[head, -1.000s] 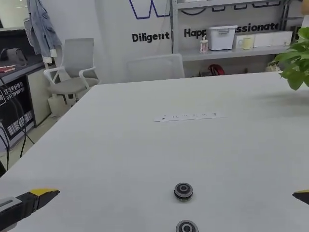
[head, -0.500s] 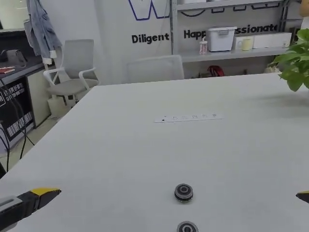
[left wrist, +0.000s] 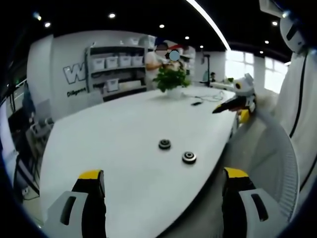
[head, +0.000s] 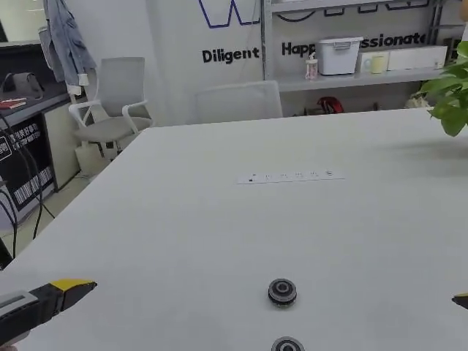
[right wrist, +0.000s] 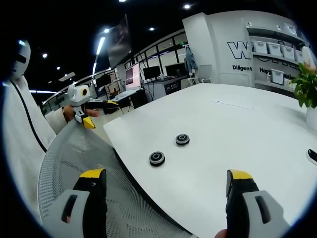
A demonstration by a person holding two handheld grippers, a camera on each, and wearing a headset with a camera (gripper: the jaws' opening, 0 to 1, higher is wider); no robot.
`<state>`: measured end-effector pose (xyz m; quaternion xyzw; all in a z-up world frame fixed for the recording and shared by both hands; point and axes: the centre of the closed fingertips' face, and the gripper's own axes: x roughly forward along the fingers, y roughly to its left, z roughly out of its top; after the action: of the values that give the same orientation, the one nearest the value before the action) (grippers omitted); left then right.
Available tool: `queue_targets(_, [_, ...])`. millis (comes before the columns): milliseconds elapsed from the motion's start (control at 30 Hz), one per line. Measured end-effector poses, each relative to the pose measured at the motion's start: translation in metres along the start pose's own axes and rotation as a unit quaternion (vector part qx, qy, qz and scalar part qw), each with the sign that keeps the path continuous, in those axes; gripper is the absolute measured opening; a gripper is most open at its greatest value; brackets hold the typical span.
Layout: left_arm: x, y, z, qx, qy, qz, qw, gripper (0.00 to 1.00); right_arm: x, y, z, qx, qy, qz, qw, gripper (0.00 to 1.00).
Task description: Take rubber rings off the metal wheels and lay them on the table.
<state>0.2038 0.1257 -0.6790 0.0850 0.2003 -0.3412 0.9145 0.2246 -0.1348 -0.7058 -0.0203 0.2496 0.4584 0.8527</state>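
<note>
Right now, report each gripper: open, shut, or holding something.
Left gripper: open, jaws wide apart, holding nothing.
Right gripper: open, jaws wide apart, holding nothing.

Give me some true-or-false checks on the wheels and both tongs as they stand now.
1. The far wheel and the near wheel both lie on the table. True.
2. The left tongs are shut on a wheel. False: they are open and hold nothing.
3. The right tongs are open. True.
4. The two wheels are stacked one on the other. False: they lie apart, each flat on the table.
</note>
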Motion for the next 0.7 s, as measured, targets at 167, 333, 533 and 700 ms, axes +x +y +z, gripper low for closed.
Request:
queue_targets(167, [0.002,-0.002,0.012,0.003,-0.012,-0.006,0.9999,1.00,0.004,-0.003,0.003,0.000,0.001,0.005,1.0000,0.97])
queue_targets(333, [0.005,-0.002,0.023,0.001,-0.024,-0.012,0.9996,1.00,0.011,-0.006,0.000,0.002,0.007,0.012,0.9999,0.97])
queue_targets(533, [0.009,-0.008,0.037,0.010,-0.031,-0.025,0.9992,1.00,0.018,-0.006,-0.002,0.009,0.014,0.022,0.9996,0.96])
queue_targets(700, [0.015,-0.012,0.048,0.025,-0.030,-0.038,0.9985,1.00,0.023,-0.006,0.001,0.006,0.014,0.030,0.9994,0.96])
